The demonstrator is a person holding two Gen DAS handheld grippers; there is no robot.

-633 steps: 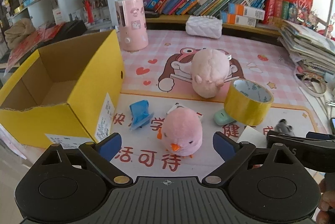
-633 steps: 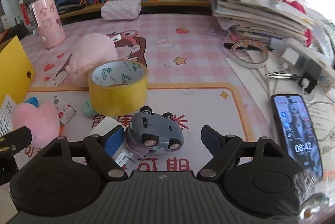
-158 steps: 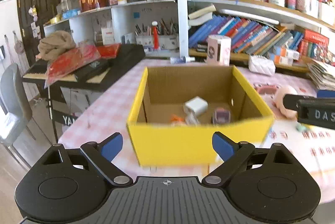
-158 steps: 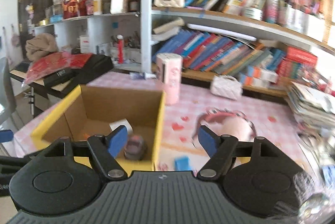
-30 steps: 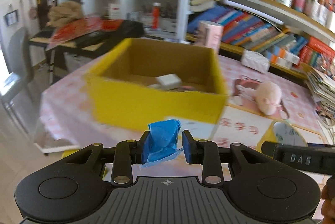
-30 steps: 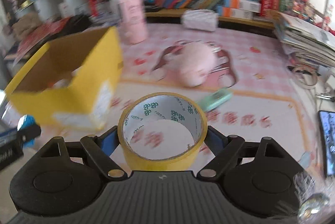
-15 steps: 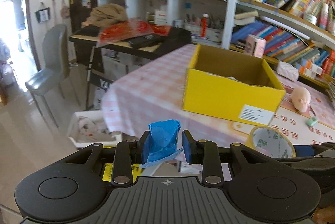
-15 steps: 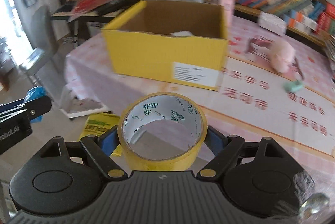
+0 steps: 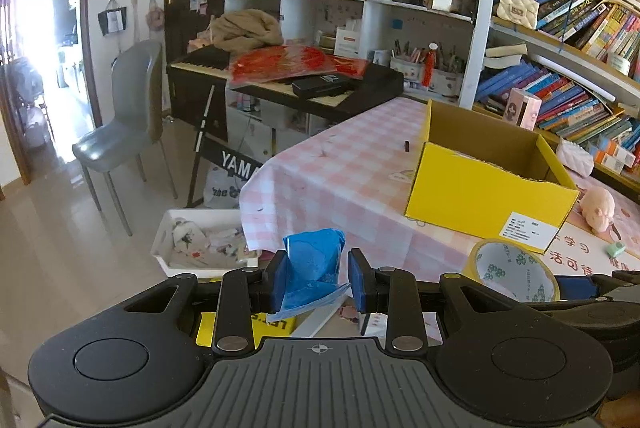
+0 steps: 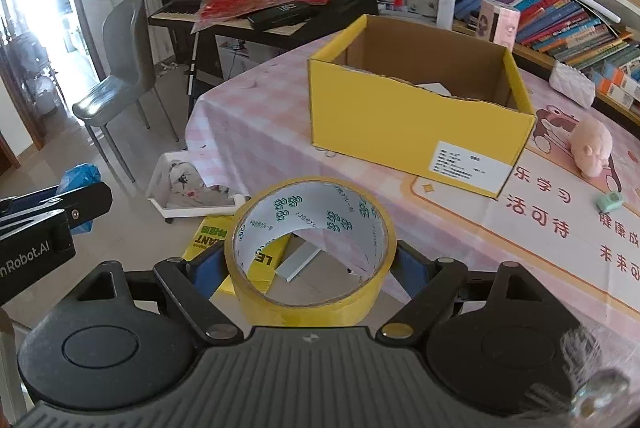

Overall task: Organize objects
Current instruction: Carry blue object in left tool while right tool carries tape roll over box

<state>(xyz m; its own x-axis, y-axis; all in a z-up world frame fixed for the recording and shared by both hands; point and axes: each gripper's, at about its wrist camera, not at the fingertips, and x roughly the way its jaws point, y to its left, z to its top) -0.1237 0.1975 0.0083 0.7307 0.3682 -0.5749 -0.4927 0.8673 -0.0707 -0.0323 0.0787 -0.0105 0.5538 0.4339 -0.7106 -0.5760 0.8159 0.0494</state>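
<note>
Both your grippers are loaded: your left gripper [image 9: 316,278] pinches an upright blue packet [image 9: 314,266]; your right gripper [image 10: 310,264], jaws wide, clamps the tape roll [image 10: 310,248], its hole facing forward-up.

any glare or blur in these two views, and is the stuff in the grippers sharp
Left wrist view: doorway blown out white, shelves bowed by the fisheye, blue object sharp. Right wrist view: same doorway glare at the left edge, tape roll crisp, a blurred smear at the bottom right corner.
</note>
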